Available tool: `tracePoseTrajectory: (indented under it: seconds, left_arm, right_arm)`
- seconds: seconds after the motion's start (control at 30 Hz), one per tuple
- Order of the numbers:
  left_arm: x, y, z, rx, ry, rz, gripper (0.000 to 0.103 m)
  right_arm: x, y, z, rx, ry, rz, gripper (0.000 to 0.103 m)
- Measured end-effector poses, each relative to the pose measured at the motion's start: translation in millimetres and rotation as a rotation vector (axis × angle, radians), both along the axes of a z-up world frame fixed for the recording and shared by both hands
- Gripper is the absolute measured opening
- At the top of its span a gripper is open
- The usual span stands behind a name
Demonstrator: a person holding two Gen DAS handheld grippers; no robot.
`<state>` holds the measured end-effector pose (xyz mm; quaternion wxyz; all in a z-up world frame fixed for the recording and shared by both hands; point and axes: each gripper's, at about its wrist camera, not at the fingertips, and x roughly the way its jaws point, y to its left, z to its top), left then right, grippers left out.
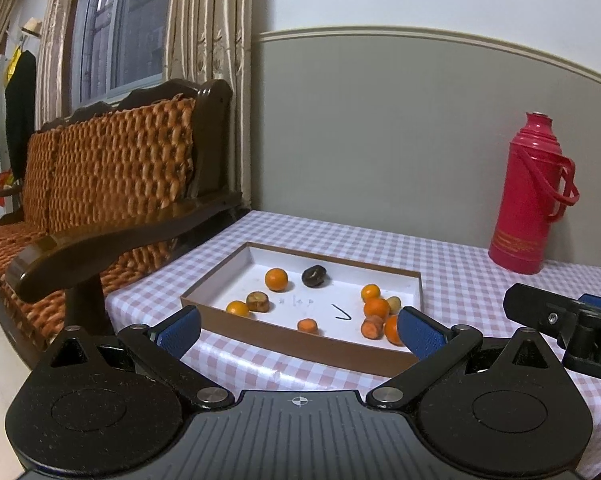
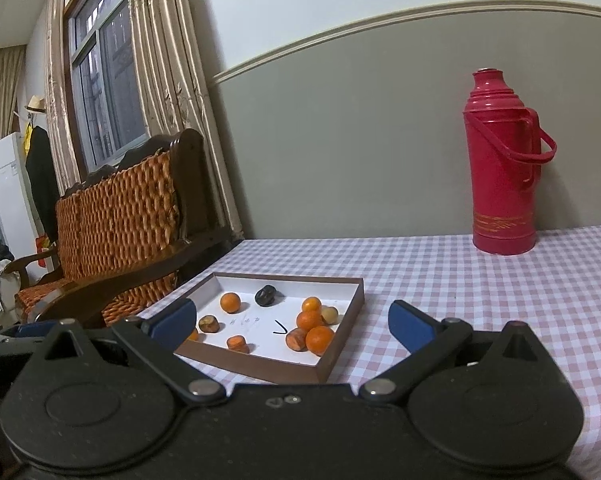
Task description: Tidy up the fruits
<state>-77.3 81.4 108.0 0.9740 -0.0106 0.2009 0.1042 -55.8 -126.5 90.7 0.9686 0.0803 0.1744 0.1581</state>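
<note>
**Both grippers held wide before the fruit tray**

Blue-padded fingers of the left gripper point(image 1: 300, 330) and right gripper point(image 2: 292, 324) are spread wide, empty. Fruits point(image 1: 276, 279) are scattered inside the shallow brown tray point(image 1: 300, 347) on the checked counter point(image 2: 480, 280); a red thermos point(image 2: 502, 164) is set well behind.

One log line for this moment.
left claw open, empty | right claw open, empty | small orange fruits in shallow brown cardboard tray | none grasped

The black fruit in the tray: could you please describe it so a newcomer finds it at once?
On the checked tablecloth lies a shallow brown tray. Near its far wall sits the black fruit, the only dark, shrivelled piece among orange ones.
</note>
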Motion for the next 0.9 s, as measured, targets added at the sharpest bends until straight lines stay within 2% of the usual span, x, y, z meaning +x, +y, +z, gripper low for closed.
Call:
tracePoseTrajectory:
  seconds: [0.9]
  left_arm:
    - [0.3, 4.4, -3.0, -0.005, 0.001, 0.001, 0.103]
  right_arm:
    - [3.0, 4.6, -1.6, -0.016, 0.014, 0.002, 0.097]
